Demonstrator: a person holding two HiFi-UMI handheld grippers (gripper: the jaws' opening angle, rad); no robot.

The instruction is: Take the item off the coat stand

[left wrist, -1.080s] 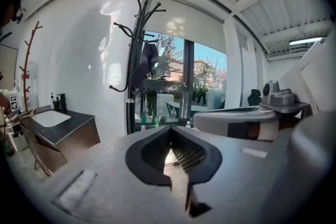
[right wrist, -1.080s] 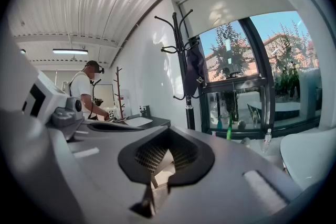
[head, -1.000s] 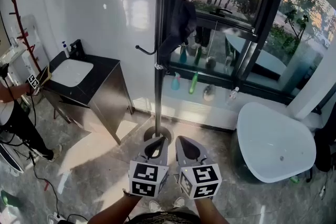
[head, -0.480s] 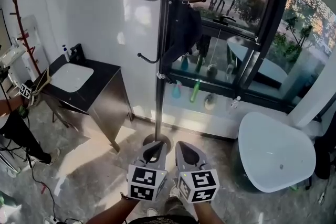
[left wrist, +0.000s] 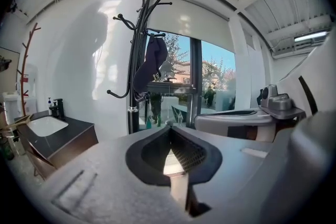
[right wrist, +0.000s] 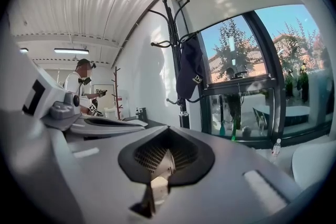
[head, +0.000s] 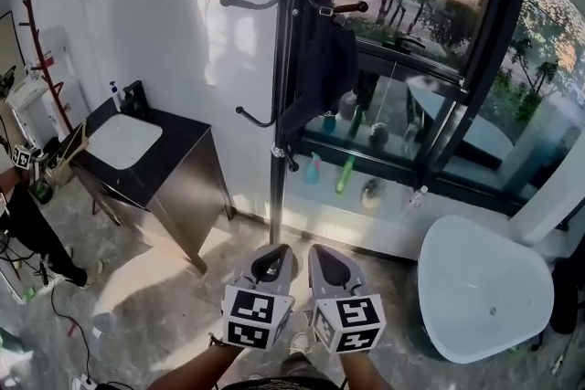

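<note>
A black coat stand [head: 278, 114] rises in front of me beside the window. A dark cloth item [head: 320, 73], maybe a cap, hangs from one of its upper hooks. Both grippers are low, near the stand's base and well below the item. My left gripper [head: 273, 251] and right gripper [head: 323, 251] sit side by side, each shut with nothing between the jaws. In the left gripper view the item [left wrist: 151, 63] hangs on the stand [left wrist: 134, 86] far beyond the jaws. The right gripper view shows the same item [right wrist: 189, 68] on the stand [right wrist: 176, 76].
A black vanity with a white sink [head: 123, 137] stands to the left. A white bathtub [head: 484, 283] is at the right. Bottles [head: 344, 173] line the window ledge. A thin red stand [head: 41, 41] and a person [head: 18, 205] are at the far left.
The stand, window and tub have slid a little right and down in the head view. The person at the left has drifted toward the edge. Both grippers stay shut and side by side.
</note>
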